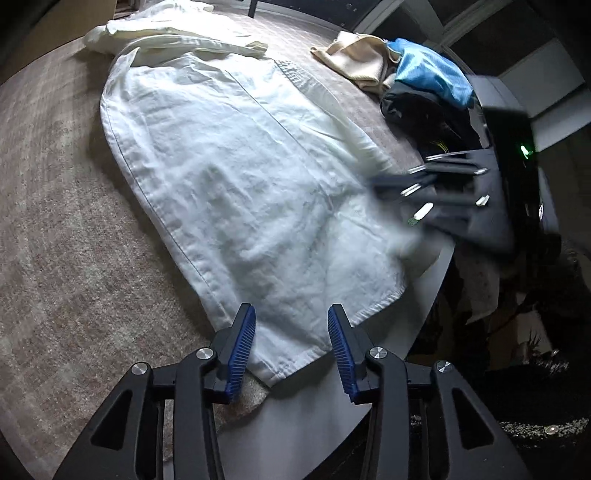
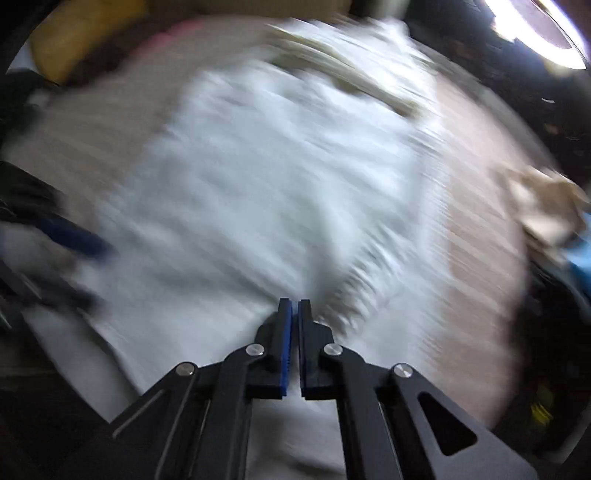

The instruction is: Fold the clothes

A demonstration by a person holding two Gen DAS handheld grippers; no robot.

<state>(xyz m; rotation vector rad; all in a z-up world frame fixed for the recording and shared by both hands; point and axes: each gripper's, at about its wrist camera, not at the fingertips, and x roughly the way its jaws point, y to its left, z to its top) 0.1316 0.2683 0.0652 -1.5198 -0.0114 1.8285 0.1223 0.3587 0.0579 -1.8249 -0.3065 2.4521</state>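
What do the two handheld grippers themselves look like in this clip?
Both match: the left gripper and right gripper have matte black linkage arms with round silver pivot bolts and triangular cut-outs. Their fingers carry ribbed blue pads. No cables or sleeves show.

A round counter (image 1: 288, 417) with a dark, smooth top fills the left wrist view, and a mottled beige-brown cloth (image 1: 62, 229) covers most of it, leaving a bare dark crescent at the counter's near edge. Beyond the counter's far edge stand pale furniture legs (image 1: 448, 27) against a dark surround. Below the counter's right rim lies a dim, speckled floor (image 1: 532, 432). In the blurred right wrist view, a bright light (image 2: 535, 29) glares past the counter's far right side, and something yellow (image 2: 85, 33) sits past its far left.
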